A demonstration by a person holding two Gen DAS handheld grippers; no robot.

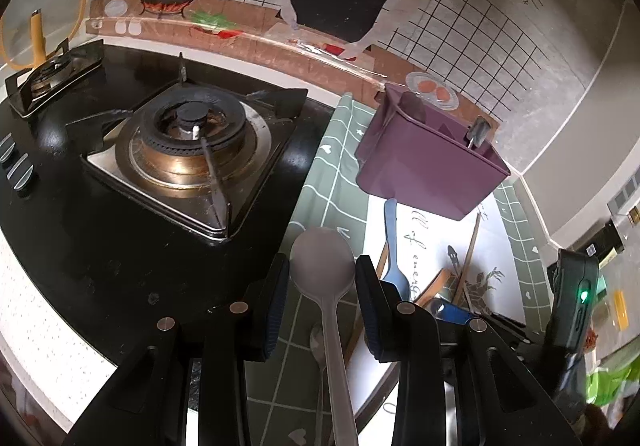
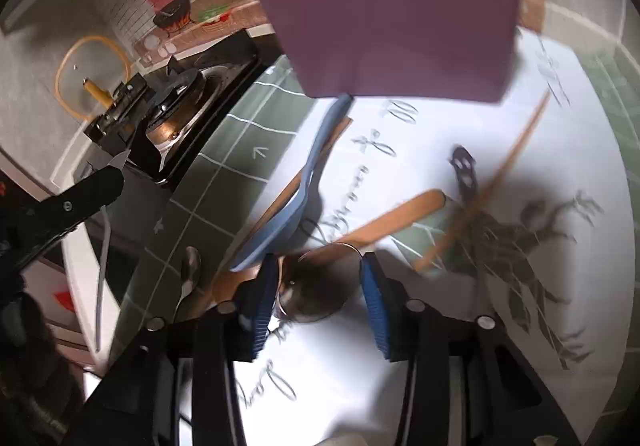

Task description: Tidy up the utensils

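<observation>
My left gripper [image 1: 322, 288] holds a grey plastic spoon [image 1: 322, 262] between its wide-set fingers, bowl forward, lifted above the green cloth. A purple utensil holder [image 1: 430, 162] stands ahead to the right, with a metal handle [image 1: 478, 130] sticking out of it. My right gripper [image 2: 320, 286] is open around the bowl of a metal spoon with a wooden handle [image 2: 396, 220]. Beside it lie a blue spoon [image 2: 296, 202], a chopstick [image 2: 496, 174] and a small metal spoon [image 2: 190, 270]. The holder [image 2: 392, 34] fills the top of the right wrist view.
A black gas stove [image 1: 188, 150] with its burner lies left of the green checked cloth [image 1: 336, 174]. A glass lid with an orange rim [image 1: 44, 10] leans on the wall. The white printed mat [image 2: 520, 286] covers the cloth under the utensils.
</observation>
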